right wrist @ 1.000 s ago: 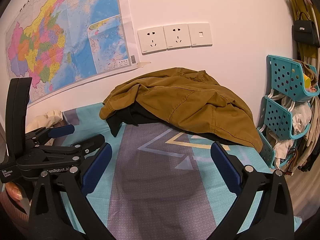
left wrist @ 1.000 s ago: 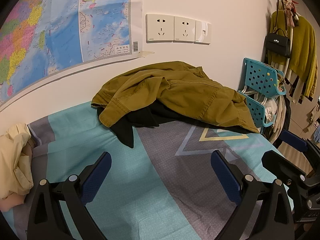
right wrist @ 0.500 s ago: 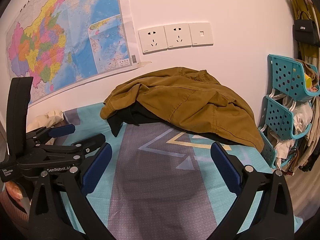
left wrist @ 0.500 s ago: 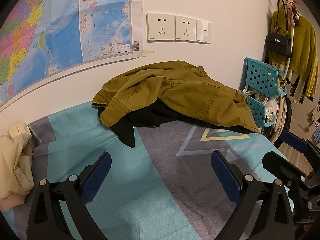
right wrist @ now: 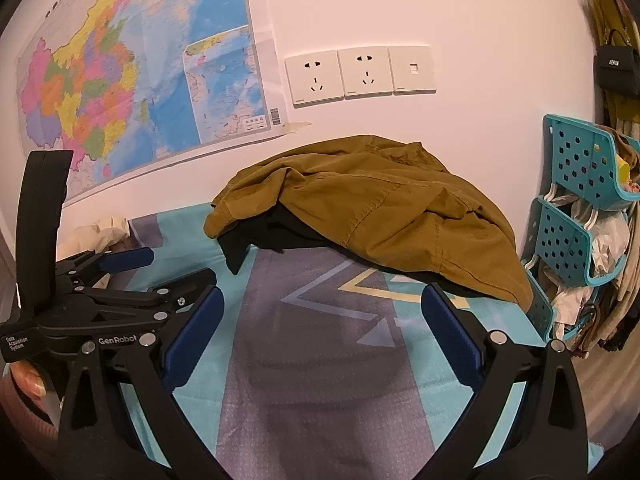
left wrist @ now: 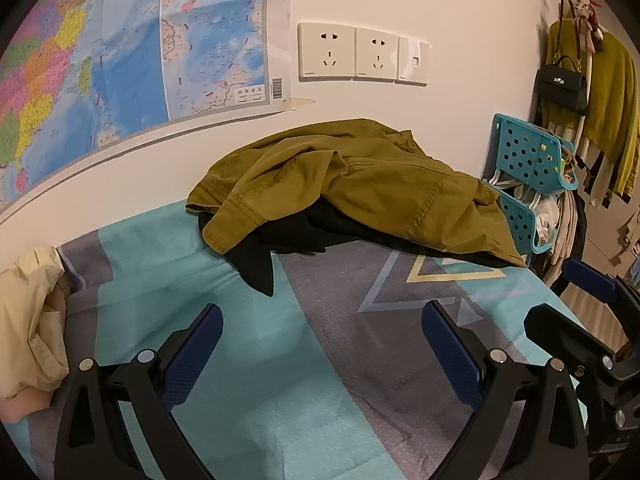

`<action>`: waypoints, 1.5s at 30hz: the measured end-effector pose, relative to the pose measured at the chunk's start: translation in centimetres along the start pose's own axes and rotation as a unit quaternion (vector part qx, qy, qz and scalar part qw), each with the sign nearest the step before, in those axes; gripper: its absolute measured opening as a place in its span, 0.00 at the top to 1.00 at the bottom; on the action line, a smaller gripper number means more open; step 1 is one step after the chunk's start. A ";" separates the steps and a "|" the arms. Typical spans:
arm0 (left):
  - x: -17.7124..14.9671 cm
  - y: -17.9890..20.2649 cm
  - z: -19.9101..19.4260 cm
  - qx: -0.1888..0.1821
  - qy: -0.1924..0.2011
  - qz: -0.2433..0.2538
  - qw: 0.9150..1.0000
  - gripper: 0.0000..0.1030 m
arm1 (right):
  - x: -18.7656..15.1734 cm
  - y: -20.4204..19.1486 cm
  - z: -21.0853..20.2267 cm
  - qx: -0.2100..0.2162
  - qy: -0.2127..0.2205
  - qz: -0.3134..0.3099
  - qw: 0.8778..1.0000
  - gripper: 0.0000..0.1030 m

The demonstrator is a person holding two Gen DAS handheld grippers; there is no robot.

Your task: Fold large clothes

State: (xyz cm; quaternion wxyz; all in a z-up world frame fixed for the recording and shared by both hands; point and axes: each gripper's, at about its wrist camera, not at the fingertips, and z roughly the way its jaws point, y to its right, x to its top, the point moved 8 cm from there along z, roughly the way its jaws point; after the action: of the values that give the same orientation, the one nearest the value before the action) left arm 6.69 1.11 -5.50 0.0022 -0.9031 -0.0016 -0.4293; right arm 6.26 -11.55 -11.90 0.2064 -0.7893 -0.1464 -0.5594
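Observation:
An olive-brown jacket (left wrist: 360,184) (right wrist: 372,216) lies crumpled in a heap at the far side of the bed, against the wall. A black garment (left wrist: 280,240) (right wrist: 256,232) pokes out from under its left edge. My left gripper (left wrist: 320,344) hovers open over the bedsheet, well short of the heap, nothing between its blue pads. My right gripper (right wrist: 320,328) is likewise open and empty above the sheet. The left gripper (right wrist: 132,276) also shows at the left of the right wrist view, and the right gripper (left wrist: 576,300) at the right edge of the left wrist view.
The bed has a teal and grey patterned sheet (left wrist: 248,360) (right wrist: 312,380). A cream garment (left wrist: 28,320) is bunched at the bed's left. Teal perforated baskets (left wrist: 528,176) (right wrist: 580,216) hang at the right by hung clothes and a black handbag (left wrist: 562,86). A wall map (right wrist: 120,80) and sockets (left wrist: 360,56) are behind.
Hardly anything differs: both views shifted only slightly, and both grippers stay open above the sheet. The clothes heap has not moved.

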 end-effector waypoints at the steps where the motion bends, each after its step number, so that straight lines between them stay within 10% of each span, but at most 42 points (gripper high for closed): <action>1: 0.0 -0.1 0.1 0.001 -0.001 -0.001 1.000 0.07 | 0.0 0.0 0.0 0.000 0.000 -0.001 1.000 0.06; 45: 0.7 -3.0 4.2 0.033 -0.026 -0.017 0.999 0.07 | 2.9 -1.0 4.9 0.009 -0.012 -0.063 0.998 0.06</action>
State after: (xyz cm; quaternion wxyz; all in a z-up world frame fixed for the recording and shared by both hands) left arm 10.37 4.18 -7.56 0.0244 -0.9134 -0.0315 -0.4051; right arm 10.83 -8.27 -10.42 0.1763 -0.7832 -0.2031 -0.5606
